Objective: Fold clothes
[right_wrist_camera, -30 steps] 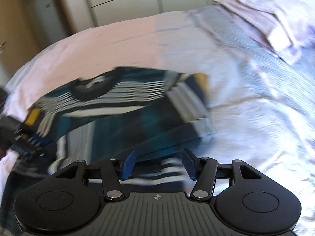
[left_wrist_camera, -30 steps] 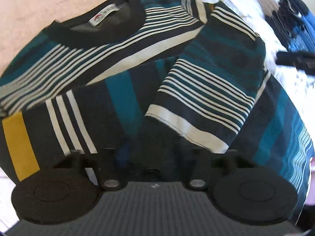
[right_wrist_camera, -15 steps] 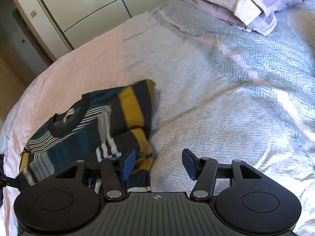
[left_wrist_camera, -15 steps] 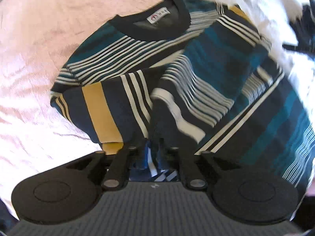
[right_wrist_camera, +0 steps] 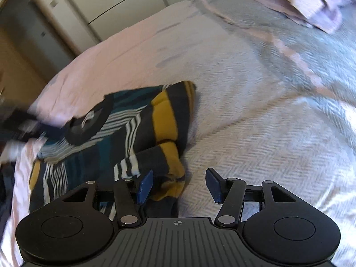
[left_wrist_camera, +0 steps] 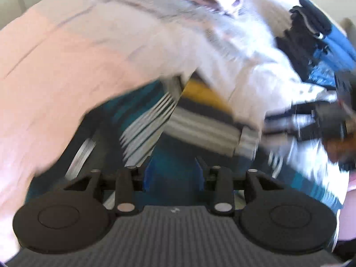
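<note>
With both the left gripper [left_wrist_camera: 173, 173] and right gripper [right_wrist_camera: 179, 185] spread wide and empty, the half-folded striped sweater [right_wrist_camera: 124, 138] is left on the bed [right_wrist_camera: 267, 122], where its loose sleeve could be dragged askew.

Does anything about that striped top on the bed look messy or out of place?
The striped sweater isn't a flat fold: its mustard-banded edge is bunched and humped near the right gripper, whose jaws are open. Nothing looks torn or spilled.
</note>
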Tool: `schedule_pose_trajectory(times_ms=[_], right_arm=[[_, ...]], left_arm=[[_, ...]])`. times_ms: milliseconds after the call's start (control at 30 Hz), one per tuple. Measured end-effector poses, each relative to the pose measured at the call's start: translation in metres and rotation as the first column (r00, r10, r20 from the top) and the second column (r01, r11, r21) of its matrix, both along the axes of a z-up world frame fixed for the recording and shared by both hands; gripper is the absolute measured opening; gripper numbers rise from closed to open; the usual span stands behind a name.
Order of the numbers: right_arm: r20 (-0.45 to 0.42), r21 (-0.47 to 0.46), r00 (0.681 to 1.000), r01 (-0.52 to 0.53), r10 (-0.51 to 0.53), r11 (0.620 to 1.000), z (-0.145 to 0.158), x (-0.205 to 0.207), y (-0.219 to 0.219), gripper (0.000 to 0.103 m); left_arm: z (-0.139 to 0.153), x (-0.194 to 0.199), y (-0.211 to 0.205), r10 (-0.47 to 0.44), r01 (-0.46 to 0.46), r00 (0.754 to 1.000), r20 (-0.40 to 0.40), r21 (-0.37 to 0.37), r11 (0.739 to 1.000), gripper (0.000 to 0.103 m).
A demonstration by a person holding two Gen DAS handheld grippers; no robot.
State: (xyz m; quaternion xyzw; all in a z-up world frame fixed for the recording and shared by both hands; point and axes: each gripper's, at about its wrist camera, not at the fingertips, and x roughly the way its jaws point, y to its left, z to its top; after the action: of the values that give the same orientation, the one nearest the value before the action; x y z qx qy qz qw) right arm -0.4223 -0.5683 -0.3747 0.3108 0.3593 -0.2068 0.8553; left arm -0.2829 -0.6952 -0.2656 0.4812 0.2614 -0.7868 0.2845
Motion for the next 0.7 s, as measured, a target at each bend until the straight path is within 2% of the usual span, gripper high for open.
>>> schedule_pose_trajectory(times_ms=[133,333,367,400,467,533,667,700], right_arm=[[-0.042,-0.058,0.994,-0.104,0.101,0.993,-0.006,0.004,0.011,0.056],[-0.090,-0.147,0.958,-0.285,0.274,0.947,-0.015,0.011,0.017,0.056],[-0.094,-0.159,0.951,-0.307,0.296,0.938,-0.016,0.012,0.015,0.056],[-0.100,-0.171,0.944,-0.327,0.313,0.930,-0.017,0.013,0.013,0.056],[-0.109,-0.200,0.931,-0.364,0.349,0.910,-0.017,0.017,0.009,0.056],[-0.113,-0.232,0.915,-0.404,0.388,0.885,-0.016,0.023,0.006,0.056],[-0.166,-0.307,0.863,-0.504,0.476,0.807,-0.017,0.045,0.011,0.055],[-0.187,-0.322,0.859,-0.512,0.477,0.796,-0.020,0.049,0.012,0.038]], left_arm=[[-0.024,-0.052,-0.036,-0.049,0.050,0.999,-0.021,0.038,0.998,0.034],[-0.059,-0.124,-0.085,-0.112,0.117,0.992,-0.051,0.106,0.987,0.035],[-0.064,-0.128,-0.088,-0.113,0.119,0.992,-0.050,0.132,0.984,0.031],[-0.069,-0.132,-0.092,-0.115,0.121,0.992,-0.049,0.157,0.980,0.021],[-0.068,-0.135,-0.092,-0.135,0.142,0.989,-0.055,0.160,0.977,0.004],[-0.059,-0.132,-0.089,-0.150,0.158,0.986,-0.071,0.130,0.979,0.003],[-0.044,-0.120,-0.086,-0.124,0.135,0.985,-0.123,0.085,0.987,0.002],[-0.042,-0.117,-0.086,-0.111,0.122,0.985,-0.131,0.075,0.990,0.002]])
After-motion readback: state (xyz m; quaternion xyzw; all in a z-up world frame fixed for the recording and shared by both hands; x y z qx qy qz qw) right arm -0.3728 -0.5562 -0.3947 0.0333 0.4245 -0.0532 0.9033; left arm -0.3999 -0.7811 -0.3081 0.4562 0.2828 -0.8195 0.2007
